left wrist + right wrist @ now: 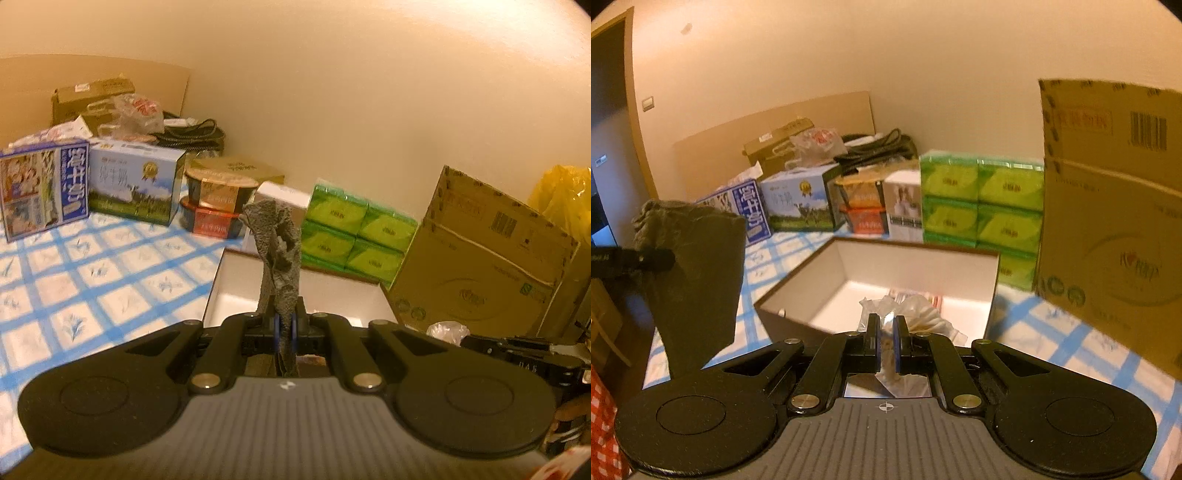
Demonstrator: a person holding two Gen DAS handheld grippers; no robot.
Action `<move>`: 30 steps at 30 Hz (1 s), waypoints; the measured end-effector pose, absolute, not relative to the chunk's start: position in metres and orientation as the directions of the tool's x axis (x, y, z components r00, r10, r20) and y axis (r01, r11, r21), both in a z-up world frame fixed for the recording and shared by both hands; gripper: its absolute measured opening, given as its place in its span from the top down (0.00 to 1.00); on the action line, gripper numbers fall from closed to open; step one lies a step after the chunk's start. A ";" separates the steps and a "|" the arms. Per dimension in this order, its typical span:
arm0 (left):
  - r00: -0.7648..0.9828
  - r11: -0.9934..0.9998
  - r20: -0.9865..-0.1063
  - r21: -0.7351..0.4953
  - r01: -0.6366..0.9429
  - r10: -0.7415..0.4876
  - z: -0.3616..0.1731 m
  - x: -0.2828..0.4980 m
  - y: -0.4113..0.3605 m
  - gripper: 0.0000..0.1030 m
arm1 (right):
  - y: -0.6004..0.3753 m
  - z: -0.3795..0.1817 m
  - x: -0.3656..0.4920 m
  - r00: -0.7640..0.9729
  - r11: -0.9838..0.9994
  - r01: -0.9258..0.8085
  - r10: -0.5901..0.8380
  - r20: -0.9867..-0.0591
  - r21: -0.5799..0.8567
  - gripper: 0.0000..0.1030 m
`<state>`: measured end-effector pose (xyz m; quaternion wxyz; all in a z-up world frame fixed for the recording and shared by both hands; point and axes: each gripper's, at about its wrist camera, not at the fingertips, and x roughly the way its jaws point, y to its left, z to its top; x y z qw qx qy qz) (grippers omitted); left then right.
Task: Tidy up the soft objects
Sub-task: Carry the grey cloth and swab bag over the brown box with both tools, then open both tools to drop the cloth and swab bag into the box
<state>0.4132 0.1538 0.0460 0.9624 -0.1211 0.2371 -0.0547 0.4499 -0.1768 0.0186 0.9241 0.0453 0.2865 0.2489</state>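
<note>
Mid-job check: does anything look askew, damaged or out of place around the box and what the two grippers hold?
Nothing is spilled or damaged. The big cardboard carton beside the open box leans tilted rather than standing square. The left gripper pinches the grey cloth by a bunched edge, and the right gripper pinches crinkled clear plastic.

Both my grippers clamped and lifted above the open box

My left gripper (pixel 284 334) has its jaws pinched tight on a grey cloth (pixel 275 236), raised up left of the open box (pixel 991 280). My right gripper (pixel 885 345) sits just before the box's near wall, tilted down, jaws closed on a crinkly clear wrapper (pixel 886 321).
</note>
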 end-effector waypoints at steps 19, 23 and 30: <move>0.874 0.976 -0.464 -0.213 0.049 -0.145 0.045 0.550 0.141 0.95 | -0.157 0.014 0.543 0.720 0.870 -0.452 0.486 -0.495 0.198 0.94; 0.865 0.979 -0.483 -0.197 0.048 -0.139 0.032 0.576 0.136 0.95 | -0.153 0.003 0.560 0.712 0.874 -0.439 0.481 -0.512 0.209 0.94; 0.803 0.990 -0.589 -0.140 0.010 -0.092 -0.007 0.609 0.127 0.83 | -0.149 -0.016 0.577 0.701 0.883 -0.415 0.463 -0.542 0.219 0.94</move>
